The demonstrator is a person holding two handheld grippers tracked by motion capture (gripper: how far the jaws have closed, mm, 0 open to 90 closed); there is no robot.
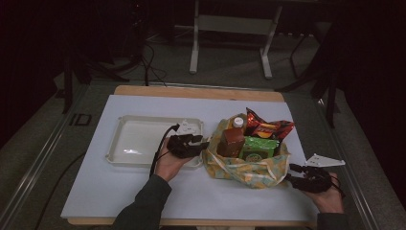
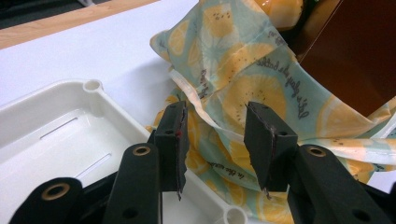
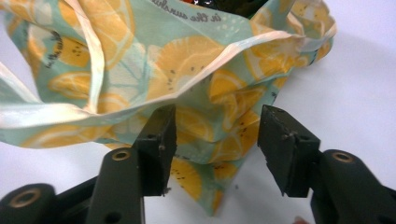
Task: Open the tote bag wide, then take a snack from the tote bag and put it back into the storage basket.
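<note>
A lemon-print bag [image 1: 249, 165] sits on the white mat [image 1: 143, 187] right of centre, its mouth slumped open around a brown carton [image 1: 231, 142], a green box [image 1: 258, 147], a bottle [image 1: 238, 122] and a red snack packet [image 1: 265, 127]. A white tray [image 1: 139, 139] lies just beside it on the left, empty.

The bag lies between the two grippers, its long axis running roughly left to right across the table. The left gripper [image 2: 222, 144] is at the bag's left end, over the tray's near corner; the right gripper [image 3: 217, 140] is at the bag's right-hand corner, low on the mat.

Both sets of jaws are spread wide and hold nothing. In the left gripper view the rim and a folded strap fall in the gap between the jaws — whether cloth brushes a pad is hard to judge. In the right gripper view the bag's lower corner pokes down between the jaws, the rim just beyond them. Both look about equally near, each a short push from a pinch on the cloth.
</note>
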